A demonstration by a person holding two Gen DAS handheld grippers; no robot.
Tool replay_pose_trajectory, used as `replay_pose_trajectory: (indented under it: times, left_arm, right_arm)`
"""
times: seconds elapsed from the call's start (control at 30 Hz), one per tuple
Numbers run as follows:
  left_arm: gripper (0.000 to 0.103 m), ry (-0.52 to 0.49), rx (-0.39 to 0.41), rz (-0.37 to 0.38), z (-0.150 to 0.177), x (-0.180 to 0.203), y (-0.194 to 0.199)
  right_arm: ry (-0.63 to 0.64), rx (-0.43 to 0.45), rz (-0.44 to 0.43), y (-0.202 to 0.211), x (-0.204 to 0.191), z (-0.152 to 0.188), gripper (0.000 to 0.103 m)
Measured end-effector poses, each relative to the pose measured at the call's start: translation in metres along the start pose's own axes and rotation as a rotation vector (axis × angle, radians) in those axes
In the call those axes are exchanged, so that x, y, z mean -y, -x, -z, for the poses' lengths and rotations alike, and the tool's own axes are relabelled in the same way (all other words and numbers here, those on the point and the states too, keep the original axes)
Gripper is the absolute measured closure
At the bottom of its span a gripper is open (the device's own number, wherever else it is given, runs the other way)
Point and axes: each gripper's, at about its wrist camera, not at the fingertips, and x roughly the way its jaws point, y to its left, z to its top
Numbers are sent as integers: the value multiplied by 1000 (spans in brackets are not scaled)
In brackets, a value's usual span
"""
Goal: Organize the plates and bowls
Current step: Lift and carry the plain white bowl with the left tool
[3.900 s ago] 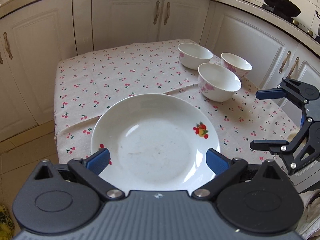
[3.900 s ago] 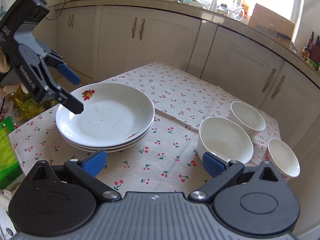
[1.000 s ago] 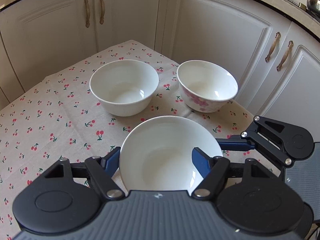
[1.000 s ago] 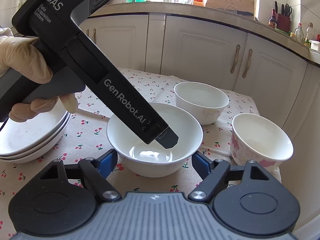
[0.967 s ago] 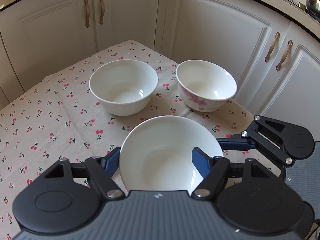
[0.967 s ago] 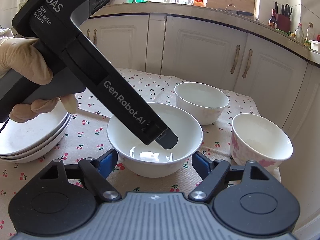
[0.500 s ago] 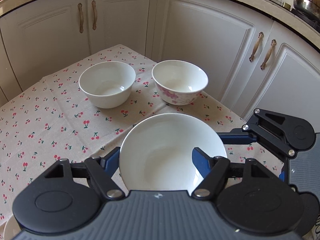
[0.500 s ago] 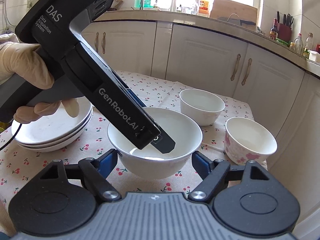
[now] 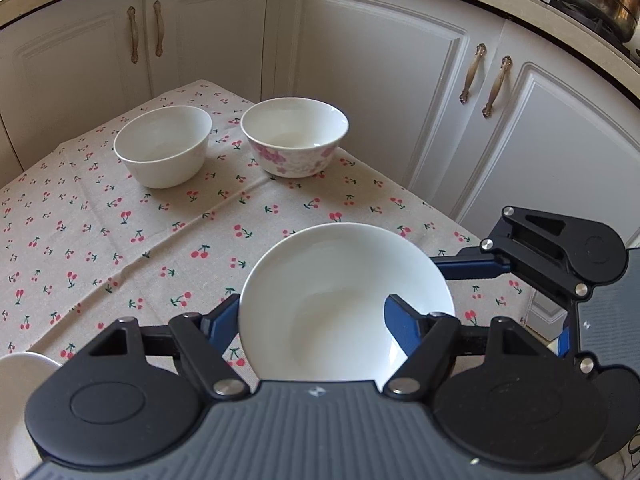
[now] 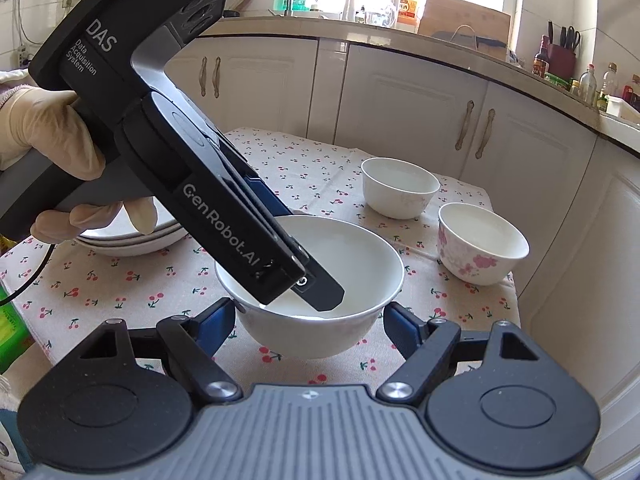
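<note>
My left gripper (image 9: pixel 310 314) is shut on the rim of a plain white bowl (image 9: pixel 340 292), one finger inside and one outside, and holds it above the cherry-print table (image 9: pixel 120 240). The same bowl shows in the right wrist view (image 10: pixel 360 276), raised between the open fingers of my right gripper (image 10: pixel 308 322), which does not touch it. A second plain white bowl (image 9: pixel 162 144) and a pink-flowered bowl (image 9: pixel 296 136) stand at the table's far end. A stack of white plates (image 10: pixel 120 236) lies at the left behind the left gripper's body.
White cabinets (image 9: pixel 380 80) close in the table on the far and right sides. The table's right edge (image 10: pixel 516 300) lies just past the flowered bowl (image 10: pixel 480 244). A plate's rim (image 9: pixel 16 368) shows at the lower left. A green packet (image 10: pixel 12 320) sits at the left.
My left gripper has lifted the white bowl off the table and drawn it back from the two other bowls. The right gripper has stayed open around it, moving back with it.
</note>
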Motion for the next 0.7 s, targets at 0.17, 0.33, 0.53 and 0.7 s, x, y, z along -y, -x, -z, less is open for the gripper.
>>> replay_pose_trajectory:
  times: [0.17, 0.33, 0.53, 0.7]
  left_arm:
    - [28, 2, -12, 12, 8, 7, -4]
    - [28, 2, -24, 19, 12, 12, -7]
    - [27, -3, -26, 20, 13, 13, -9]
    - [27, -5, -23, 24, 13, 14, -7]
  right_arm:
    - [-6, -13, -8, 6, -2, 9, 18]
    - [-11, -30, -14, 7, -3, 16, 18]
    - [-27, -45, -23, 4, -2, 22, 18]
    - [-27, -51, -23, 4, -4, 24, 18]
